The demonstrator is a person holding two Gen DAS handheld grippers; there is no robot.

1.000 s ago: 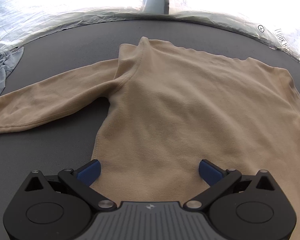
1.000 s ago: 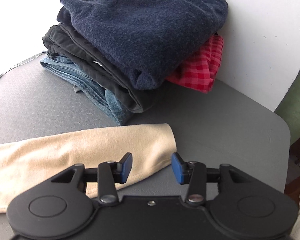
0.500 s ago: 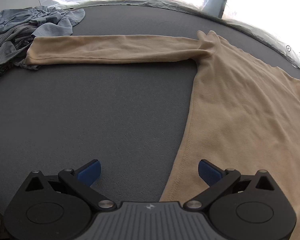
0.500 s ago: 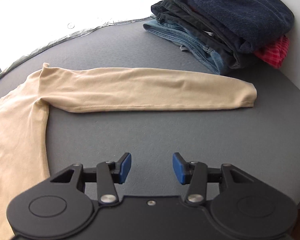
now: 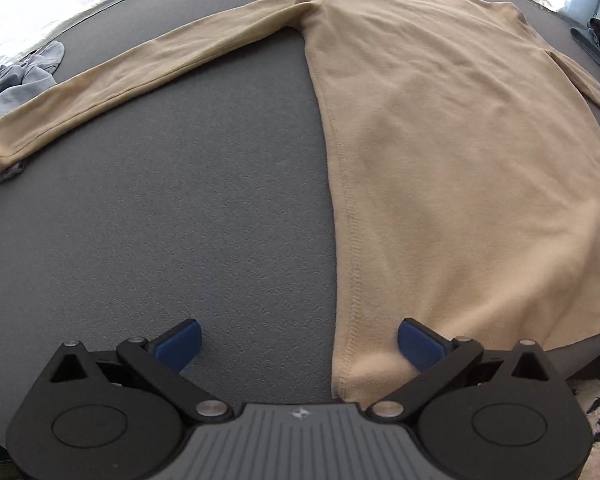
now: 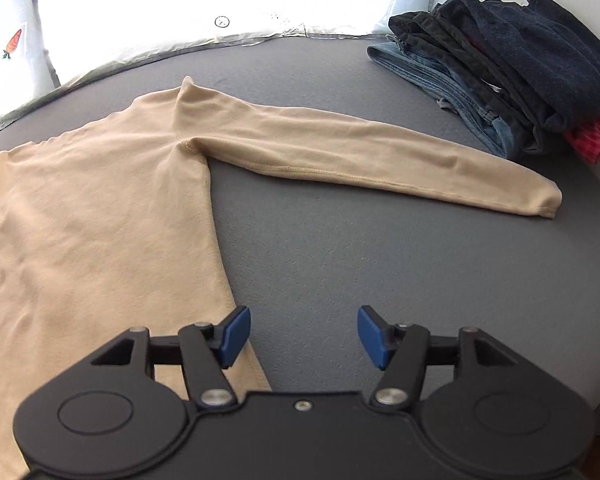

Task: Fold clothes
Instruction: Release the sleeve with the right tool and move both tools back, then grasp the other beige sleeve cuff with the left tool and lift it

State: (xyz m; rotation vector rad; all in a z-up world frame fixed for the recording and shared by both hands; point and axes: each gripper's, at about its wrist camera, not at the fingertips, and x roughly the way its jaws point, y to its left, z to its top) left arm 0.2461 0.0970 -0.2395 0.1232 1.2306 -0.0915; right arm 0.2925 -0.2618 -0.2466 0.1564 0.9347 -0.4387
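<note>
The tan shirt point(image 5: 460, 152) lies flat on the gray table point(image 5: 160, 220). The left gripper point(image 5: 298, 342) is wide apart and holds nothing; the right gripper point(image 6: 302, 334) is opening, also with nothing. Grab both bottom corners evenly so the fold stays straight.

My left claw point(image 5: 298, 344) points steeply downward with its jaws spread wide, the blue pads point(image 5: 179, 344) far apart and pressing on nothing. One pad hangs over bare surface, the other over cloth, neither gripping. My right claw point(image 6: 302, 336) tilts down less sharply, and its jaws are opening, the blue pads point(image 6: 233, 336) parting with only empty space between them. Nothing is held in either claw. Both black linkages sit symmetric, arms angled outward from their pivot screws.
</note>
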